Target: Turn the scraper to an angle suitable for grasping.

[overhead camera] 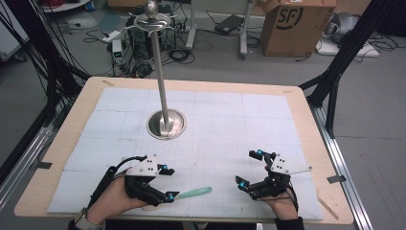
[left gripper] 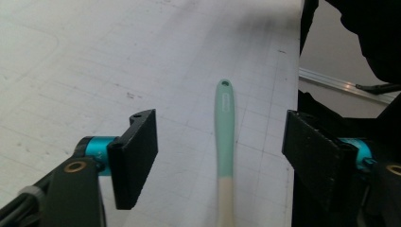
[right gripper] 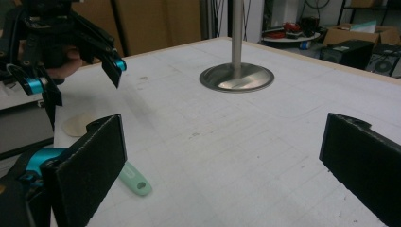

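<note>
Mint-green silicone-handled spatula with a cream wooden blade [left gripper: 225,142]: flat on the white gridded mat [overhead camera: 225,124] near the front edge, long axis running straight out between the spread, non-contacting jaws of the left gripper [overhead camera: 167,183]. Right gripper [overhead camera: 251,168]: farther off, open, empty. Blade end: cut off below the left gripper view and partly hidden under that gripper from above.

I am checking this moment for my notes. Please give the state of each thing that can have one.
Left gripper: open, fingers apart on both sides of the spatula handle, not touching it.
Right gripper: open, nothing between its fingers.
Mint-green spatula: lying flat on the table mat, not held.
Steel stand: upright, nothing hanging on it.
Cardboard box: on the floor, flap open.
</note>
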The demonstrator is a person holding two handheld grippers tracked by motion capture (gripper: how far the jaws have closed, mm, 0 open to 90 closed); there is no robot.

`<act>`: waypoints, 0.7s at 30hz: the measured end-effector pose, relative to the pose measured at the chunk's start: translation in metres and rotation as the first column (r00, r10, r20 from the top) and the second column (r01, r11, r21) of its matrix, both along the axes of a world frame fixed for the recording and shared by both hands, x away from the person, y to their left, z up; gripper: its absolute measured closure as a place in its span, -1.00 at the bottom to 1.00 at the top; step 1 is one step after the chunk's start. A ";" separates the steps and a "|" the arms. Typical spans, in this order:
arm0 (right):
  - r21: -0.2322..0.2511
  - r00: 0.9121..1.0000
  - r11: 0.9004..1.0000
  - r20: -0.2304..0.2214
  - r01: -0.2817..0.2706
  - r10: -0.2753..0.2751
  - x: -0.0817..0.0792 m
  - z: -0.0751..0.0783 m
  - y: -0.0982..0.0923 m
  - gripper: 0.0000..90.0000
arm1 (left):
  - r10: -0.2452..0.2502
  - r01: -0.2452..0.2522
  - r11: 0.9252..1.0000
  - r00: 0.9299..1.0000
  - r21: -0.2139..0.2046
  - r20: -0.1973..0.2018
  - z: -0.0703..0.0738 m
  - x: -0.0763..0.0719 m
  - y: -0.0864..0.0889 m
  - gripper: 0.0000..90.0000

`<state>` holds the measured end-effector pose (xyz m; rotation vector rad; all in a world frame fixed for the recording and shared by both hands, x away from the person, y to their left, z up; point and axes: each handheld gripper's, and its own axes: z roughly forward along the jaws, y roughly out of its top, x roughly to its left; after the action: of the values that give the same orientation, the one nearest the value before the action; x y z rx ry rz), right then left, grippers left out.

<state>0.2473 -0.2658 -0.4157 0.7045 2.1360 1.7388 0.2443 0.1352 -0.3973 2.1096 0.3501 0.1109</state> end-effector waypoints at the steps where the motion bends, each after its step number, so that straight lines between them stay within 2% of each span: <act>1: -0.001 1.000 1.000 0.001 0.000 0.000 0.000 0.000 0.000 -0.99 | 0.021 -0.021 1.000 1.000 0.014 0.007 0.000 0.000 0.001 -0.48; 3: -0.003 1.000 1.000 0.003 0.005 -0.005 0.001 0.000 -0.001 -0.99 | 0.043 -0.043 0.999 0.999 0.028 -0.007 0.000 0.002 0.003 -0.60; 5: -0.001 1.000 1.000 0.005 0.011 -0.011 0.000 0.000 -0.002 -0.99 | 0.040 -0.039 0.999 0.999 0.036 -0.026 0.000 0.002 0.006 -0.65; 9: -0.003 1.000 1.000 0.002 0.004 -0.004 0.000 0.000 -0.001 -0.99 | 0.024 -0.021 0.999 0.997 0.040 -0.078 0.003 0.004 0.012 -0.65; 11: -0.008 1.000 1.000 0.002 0.006 -0.006 0.001 0.000 -0.002 -0.99 | 0.006 -0.002 0.999 0.996 0.038 -0.087 0.003 0.004 0.013 -0.64; 14: -0.004 1.000 1.000 -0.003 0.010 -0.010 0.001 -0.001 -0.002 -0.99 | -0.029 0.036 0.996 0.996 0.084 -0.081 0.004 0.005 0.013 -0.62; 16: -0.007 1.000 1.000 0.000 0.008 -0.008 0.001 -0.001 -0.002 -0.99 | -0.052 0.063 0.991 0.994 0.120 -0.092 0.003 0.007 0.013 -0.58; 18: -0.008 1.000 1.000 -0.002 0.003 -0.003 0.000 0.000 -0.002 -0.99 | -0.050 0.063 0.989 0.994 0.132 -0.101 0.000 0.008 0.011 -0.53; 19: -0.008 1.000 1.000 0.003 0.003 -0.003 0.001 0.000 -0.001 -0.99 | -0.048 0.064 0.985 0.993 0.158 -0.106 -0.001 0.010 0.010 -0.53; 21: -0.008 1.000 1.000 0.001 0.000 0.000 0.000 0.000 -0.001 -0.99 | -0.039 0.059 0.983 0.993 0.177 -0.115 -0.003 0.013 0.008 -0.50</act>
<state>0.2474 -0.2670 -0.4157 0.7018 2.1407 1.7293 0.2578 0.1434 -0.4002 2.3075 0.3654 -0.0047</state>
